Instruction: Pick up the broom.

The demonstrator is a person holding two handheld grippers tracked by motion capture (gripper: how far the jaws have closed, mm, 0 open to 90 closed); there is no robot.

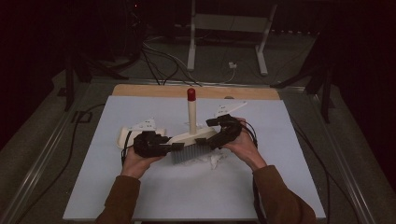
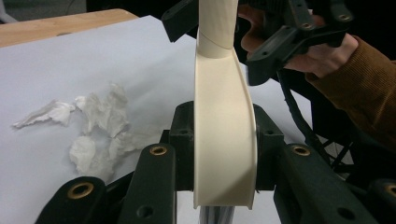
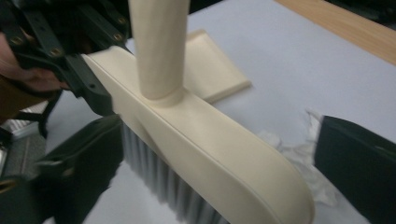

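Your left gripper (image 1: pixel 175 146) pinches 1 end of the cream brush (image 1: pixel 189 138) head, its jaws pressed on both sides. Your right gripper (image 1: pixel 201 140) straddles the other end with its jaws spread; the pads stand clear of the head. The brush stands upright on the white sheet (image 1: pixel 140 186), bristles down, handle up, with crumpled paper scraps (image 1: pixel 212 159) just beside it and the dustpan (image 1: pixel 125 136) behind your left gripper.

Risk: with only 1 end clamped, the head may twist or tip if you sweep now. A right jaw that comes down on the scraps would drag them off line.

Pose: both hands sit low, near level, pointing inward toward each other across the head.
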